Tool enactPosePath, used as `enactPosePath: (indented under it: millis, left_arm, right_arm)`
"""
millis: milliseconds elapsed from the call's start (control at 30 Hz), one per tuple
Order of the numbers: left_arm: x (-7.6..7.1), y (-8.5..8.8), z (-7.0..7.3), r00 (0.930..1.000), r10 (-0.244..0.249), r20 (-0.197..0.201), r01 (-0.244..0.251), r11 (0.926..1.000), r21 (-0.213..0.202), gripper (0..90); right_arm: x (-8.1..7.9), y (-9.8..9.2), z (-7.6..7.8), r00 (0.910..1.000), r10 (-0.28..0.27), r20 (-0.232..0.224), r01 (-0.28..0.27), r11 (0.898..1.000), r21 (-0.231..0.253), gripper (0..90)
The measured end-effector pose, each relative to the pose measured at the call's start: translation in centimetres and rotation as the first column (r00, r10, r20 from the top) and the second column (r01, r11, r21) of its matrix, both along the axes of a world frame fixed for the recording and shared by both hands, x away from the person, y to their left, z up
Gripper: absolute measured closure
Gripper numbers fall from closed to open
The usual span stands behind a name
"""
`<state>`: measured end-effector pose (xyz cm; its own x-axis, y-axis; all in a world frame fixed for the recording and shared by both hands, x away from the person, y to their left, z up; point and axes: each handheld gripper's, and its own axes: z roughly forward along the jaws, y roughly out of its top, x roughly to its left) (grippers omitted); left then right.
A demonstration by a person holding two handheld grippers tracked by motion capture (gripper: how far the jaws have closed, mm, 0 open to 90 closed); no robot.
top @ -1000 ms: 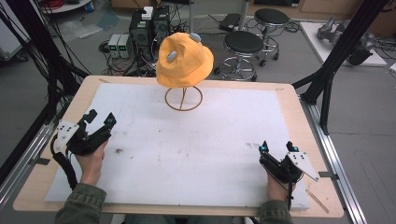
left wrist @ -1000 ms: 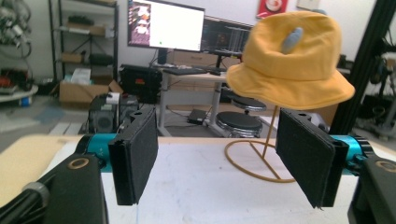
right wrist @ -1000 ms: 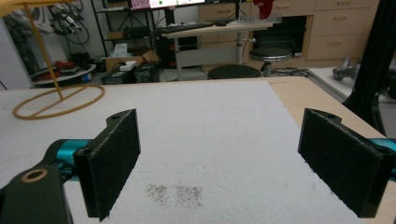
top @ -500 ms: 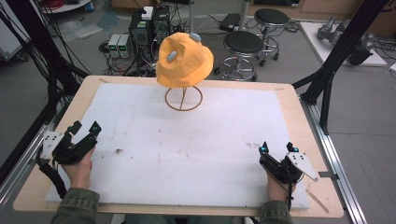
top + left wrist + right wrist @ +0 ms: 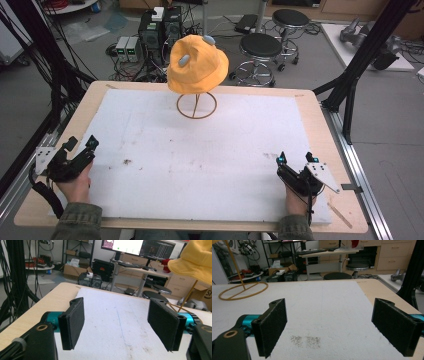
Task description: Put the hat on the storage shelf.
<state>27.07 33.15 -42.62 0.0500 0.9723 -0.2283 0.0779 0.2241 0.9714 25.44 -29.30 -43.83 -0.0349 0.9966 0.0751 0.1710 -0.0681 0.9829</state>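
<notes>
The yellow hat (image 5: 197, 261) runs off the top and right edges of the left gripper view, so its crown is lost. Under the hat in the high view, the upper part of its wire stand (image 5: 196, 104) is covered by the brim. In the right gripper view the stand's rod leaves the top edge, and its ring base (image 5: 243, 291) sits near the left edge.

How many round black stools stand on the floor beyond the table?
2. One stool stands just behind the table's far edge, right of the yellow hat; the other stool is farther back and to its right. More may be hidden off frame.
</notes>
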Motion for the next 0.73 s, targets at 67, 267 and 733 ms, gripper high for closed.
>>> enactPosePath:
  millis: [67,267,733]
  left_arm:
    - [-0.07,0.17,-0.03,1.0000,0.003,0.005,-0.003,1.0000,-0.003,30.2]
    - [0.12,0.74,-0.46,0.9999,-0.005,-0.014,0.005,0.9995,-0.032,30.3]
    - [0.32,0.48,-0.75,0.9989,-0.044,-0.016,0.043,0.9983,-0.040,30.3]
  right_arm:
    - [0.05,0.01,0.00,1.0000,0.002,0.000,-0.002,1.000,-0.006,11.8]
    - [0.16,0.04,-0.07,0.9999,0.007,-0.011,-0.007,1.000,-0.007,11.8]
    - [0.43,0.10,-0.21,0.9998,0.010,-0.018,-0.010,1.000,-0.004,11.8]
